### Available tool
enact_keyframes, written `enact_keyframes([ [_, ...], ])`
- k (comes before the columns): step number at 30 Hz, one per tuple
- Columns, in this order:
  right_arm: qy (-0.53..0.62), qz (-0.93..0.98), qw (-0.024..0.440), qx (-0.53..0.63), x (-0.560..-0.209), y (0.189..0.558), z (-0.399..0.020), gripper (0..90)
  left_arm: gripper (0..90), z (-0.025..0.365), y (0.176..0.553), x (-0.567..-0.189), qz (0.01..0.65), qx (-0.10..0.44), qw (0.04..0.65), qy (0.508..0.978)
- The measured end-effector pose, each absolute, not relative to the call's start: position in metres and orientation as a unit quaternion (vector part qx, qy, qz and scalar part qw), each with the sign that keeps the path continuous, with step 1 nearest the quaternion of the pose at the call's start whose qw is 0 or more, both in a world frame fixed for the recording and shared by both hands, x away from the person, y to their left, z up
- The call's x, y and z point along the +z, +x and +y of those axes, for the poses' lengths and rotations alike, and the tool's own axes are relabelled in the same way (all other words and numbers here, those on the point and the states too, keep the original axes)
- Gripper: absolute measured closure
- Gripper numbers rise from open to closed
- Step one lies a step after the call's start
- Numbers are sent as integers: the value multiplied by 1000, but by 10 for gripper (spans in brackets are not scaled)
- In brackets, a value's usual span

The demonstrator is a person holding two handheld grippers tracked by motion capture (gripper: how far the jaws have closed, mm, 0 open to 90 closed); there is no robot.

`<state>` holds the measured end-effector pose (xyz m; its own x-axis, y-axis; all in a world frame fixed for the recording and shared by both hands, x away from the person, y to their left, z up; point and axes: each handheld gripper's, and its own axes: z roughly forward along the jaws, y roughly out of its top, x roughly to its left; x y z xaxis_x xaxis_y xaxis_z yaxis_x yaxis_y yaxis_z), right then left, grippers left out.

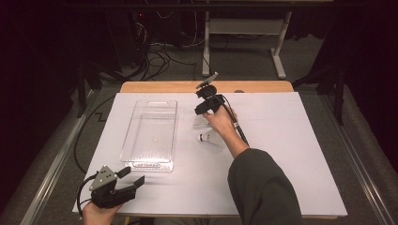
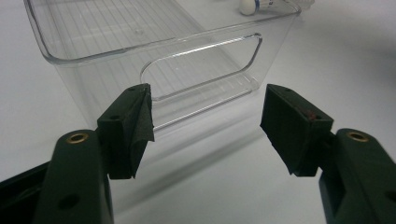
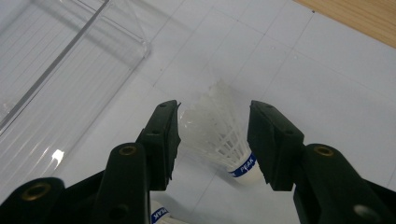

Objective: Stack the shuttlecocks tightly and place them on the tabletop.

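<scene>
Shuttlecock (image 3: pixel 219 135) lies between the right gripper's (image 3: pixel 212 140) parted jaws.

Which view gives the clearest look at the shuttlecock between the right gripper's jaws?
The right gripper view: the shuttlecock sits close up between the right gripper jaws, feathers and blue band legible. In the high view the hand hides most of it, leaving a pale patch. The left gripper view faces the clear bin instead.
</scene>
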<state>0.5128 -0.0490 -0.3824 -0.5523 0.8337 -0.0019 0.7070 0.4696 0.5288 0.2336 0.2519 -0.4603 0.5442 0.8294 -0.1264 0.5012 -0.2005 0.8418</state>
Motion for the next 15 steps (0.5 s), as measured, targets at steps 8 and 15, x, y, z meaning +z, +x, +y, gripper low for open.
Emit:
enact_keyframes([
  [8,457,849,134,231,-384,520,-34,542,349,251,233,-460,440,181,453,754],
  [15,461,851,134,212,-392,526,-24,546,348,251,233,-460,439,180,452,755],
])
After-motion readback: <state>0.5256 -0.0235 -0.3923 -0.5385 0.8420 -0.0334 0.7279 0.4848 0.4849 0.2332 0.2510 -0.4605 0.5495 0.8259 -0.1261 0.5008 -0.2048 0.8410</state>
